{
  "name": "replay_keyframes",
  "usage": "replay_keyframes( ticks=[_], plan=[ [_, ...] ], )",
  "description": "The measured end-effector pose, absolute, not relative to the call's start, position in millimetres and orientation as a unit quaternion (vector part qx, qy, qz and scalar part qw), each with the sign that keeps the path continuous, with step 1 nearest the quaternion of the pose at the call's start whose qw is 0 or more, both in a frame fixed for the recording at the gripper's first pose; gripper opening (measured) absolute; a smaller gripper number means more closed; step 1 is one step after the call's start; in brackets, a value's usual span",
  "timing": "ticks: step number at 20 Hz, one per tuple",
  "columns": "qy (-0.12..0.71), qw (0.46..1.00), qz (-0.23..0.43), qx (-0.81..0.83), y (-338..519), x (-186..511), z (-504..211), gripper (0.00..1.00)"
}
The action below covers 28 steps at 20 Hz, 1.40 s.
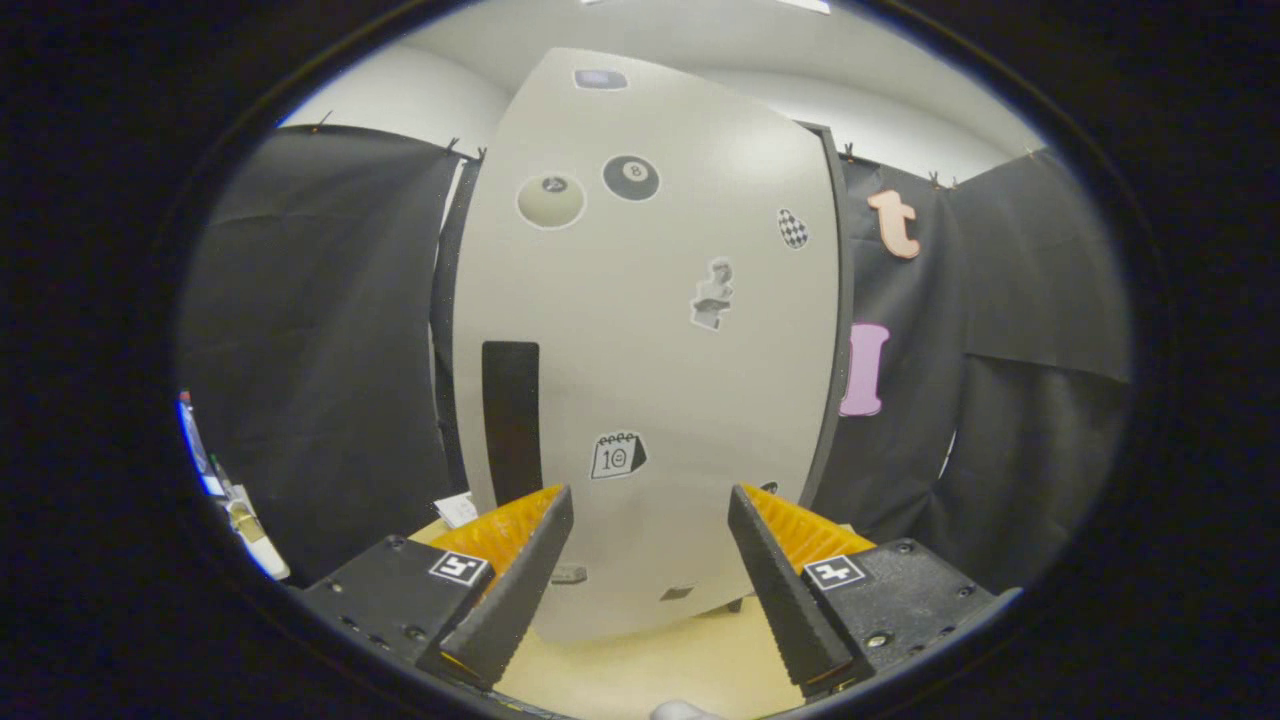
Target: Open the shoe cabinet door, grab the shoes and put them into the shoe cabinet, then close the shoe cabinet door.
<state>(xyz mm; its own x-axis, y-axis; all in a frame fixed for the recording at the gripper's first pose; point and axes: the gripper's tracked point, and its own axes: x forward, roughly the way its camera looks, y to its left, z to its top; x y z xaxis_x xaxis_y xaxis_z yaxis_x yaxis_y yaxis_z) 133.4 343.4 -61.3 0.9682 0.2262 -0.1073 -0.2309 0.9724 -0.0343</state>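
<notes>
The shoe cabinet door [650,340] stands shut, a pale panel across the middle of the frame, upright and flat to the camera, with a dark vertical handle strip [511,420] at its lower left and several stickers [631,177] scattered over its face; the gripper [650,545] hangs in front of it at the bottom of the frame, its fingers spread wide apart with nothing between them and touching nothing; the door lies just beyond the fingertips, and the handle strip sits a little left of the left finger.

The cabinet's inside is hidden behind the shut door, so whether the shoes are in it cannot be told; no shoes can be made out on the light floor [640,660] between the fingers.

A shut door with the gripper empty before it fits two stages: the door waiting to be pulled open so the shoes can go in, or the door pushed to again with the shoes already behind it; the frame does not settle which.

If the door is to be opened, my judgement is that the fingers would need to shift left to line up with the handle strip, then close on it; the strip looks flat and narrow, so the grip could slip.

At the left edge of the frame some small bright items [235,510] show against the black cloth [320,350]; too small to name.
</notes>
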Motion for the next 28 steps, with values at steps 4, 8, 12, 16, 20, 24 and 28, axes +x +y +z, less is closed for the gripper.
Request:
replay_keyframes(
  ticks=[4,8,12,16,20,24,28],
  plan=[
    [0.047,0.993,0.103,-0.020,342,132,-58,1.00],
    [0.048,0.993,0.102,-0.021,340,127,-56,1.00],
    [0.049,0.994,0.101,-0.009,327,110,-53,1.00],
    [0.042,0.995,0.085,-0.004,288,88,-43,1.00],
    [0.030,0.998,0.059,-0.012,233,62,-29,1.00],
    [0.022,1.000,0.021,0.001,175,34,-21,1.00],
    [0.021,1.000,0.006,0.019,139,20,-19,1.00]
  ],
)
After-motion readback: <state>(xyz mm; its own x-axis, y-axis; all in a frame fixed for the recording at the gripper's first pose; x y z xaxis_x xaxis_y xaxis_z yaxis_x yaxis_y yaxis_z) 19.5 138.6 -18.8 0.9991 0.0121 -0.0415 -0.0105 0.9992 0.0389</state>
